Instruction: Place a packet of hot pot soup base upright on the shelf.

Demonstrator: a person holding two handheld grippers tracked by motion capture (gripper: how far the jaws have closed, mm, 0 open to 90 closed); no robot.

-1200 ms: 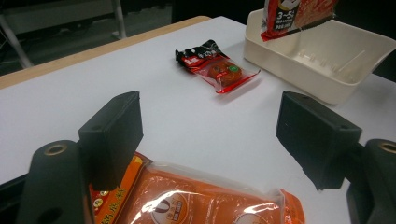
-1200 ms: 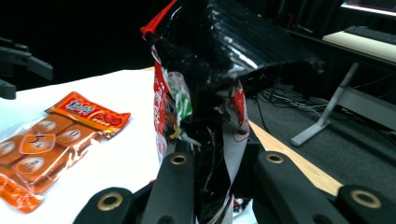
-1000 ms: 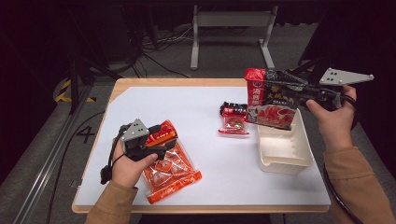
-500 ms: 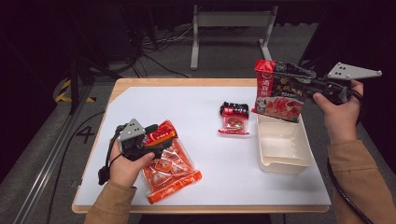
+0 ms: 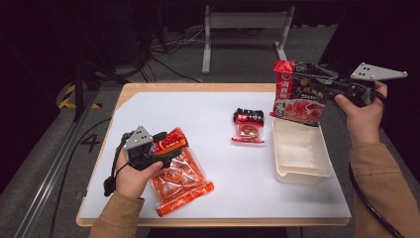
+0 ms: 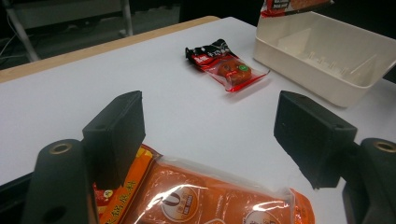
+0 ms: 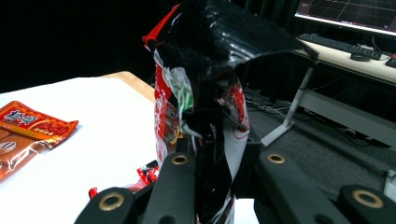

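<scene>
While the cream rectangular plastic bin (image 5: 301,154) waits at right of the white bench (image 5: 208,124), the right tool (image 5: 324,85) pinches the red-and-black foil pouch (image 5: 299,94) above its far rim; a shallow grip could drop it outside. Lower left, the left tool (image 6: 210,135) stands spread over the orange clear-windowed snack packet (image 5: 179,179).

Dark room all round, grey floor (image 5: 44,163) with cables (image 5: 163,54) behind the table (image 5: 198,87). A white frame (image 5: 245,22) stands beyond; a desk (image 7: 345,58) with keyboard (image 7: 327,44) sits off past the tongs.
</scene>
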